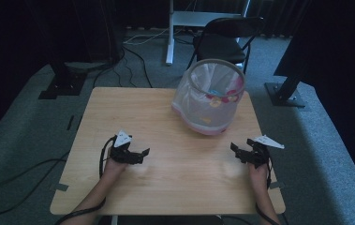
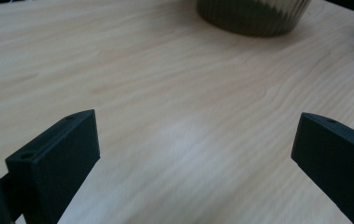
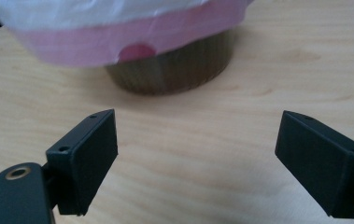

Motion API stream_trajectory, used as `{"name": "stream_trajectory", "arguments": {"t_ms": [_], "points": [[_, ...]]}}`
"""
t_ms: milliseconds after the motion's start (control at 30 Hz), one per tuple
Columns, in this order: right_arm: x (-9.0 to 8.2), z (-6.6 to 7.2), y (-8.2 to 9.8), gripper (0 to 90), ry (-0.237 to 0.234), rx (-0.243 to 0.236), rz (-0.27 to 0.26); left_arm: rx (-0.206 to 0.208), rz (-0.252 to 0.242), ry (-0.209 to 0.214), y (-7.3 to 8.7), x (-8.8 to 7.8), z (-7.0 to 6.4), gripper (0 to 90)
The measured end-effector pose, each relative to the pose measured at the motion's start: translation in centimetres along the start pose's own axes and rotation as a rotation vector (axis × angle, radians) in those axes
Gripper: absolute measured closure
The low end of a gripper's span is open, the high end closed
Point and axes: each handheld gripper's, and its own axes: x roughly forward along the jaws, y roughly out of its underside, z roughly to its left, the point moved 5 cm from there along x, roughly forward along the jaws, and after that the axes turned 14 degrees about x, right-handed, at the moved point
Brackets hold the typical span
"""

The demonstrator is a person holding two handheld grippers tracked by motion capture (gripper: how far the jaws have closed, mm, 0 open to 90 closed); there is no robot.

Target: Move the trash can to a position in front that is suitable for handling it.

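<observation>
White, crinkled plastic lines the round bin [image 1: 209,96] near the table's [image 1: 133,108] far right corner, pink at its base, above a ribbed dark foot. Left gripper [image 1: 140,154] and right gripper [image 1: 237,151] rest near the front edge, jaws spread wide, holding nothing.

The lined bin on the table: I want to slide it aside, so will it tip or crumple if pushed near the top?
Probably both. The bin widens from a narrow ribbed base, so a high push may tip it. Its thin bag liner looks floppy and would likely crumple. Pushing low seems safer.
</observation>
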Motion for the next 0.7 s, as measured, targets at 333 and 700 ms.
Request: {"name": "stream_trajectory", "arguments": {"t_ms": [333,700], "points": [[0.4,-1.1,-3.0,12.3,0.038,0.014,-0.043,0.011,-0.011,-0.02,-3.7,3.2,1.2,1.1],[2.0,-2.4,-6.7,12.3,0.064,0.035,-0.087,0.005,-0.018,-0.051,-6.9,6.1,3.1,1.1]]}}
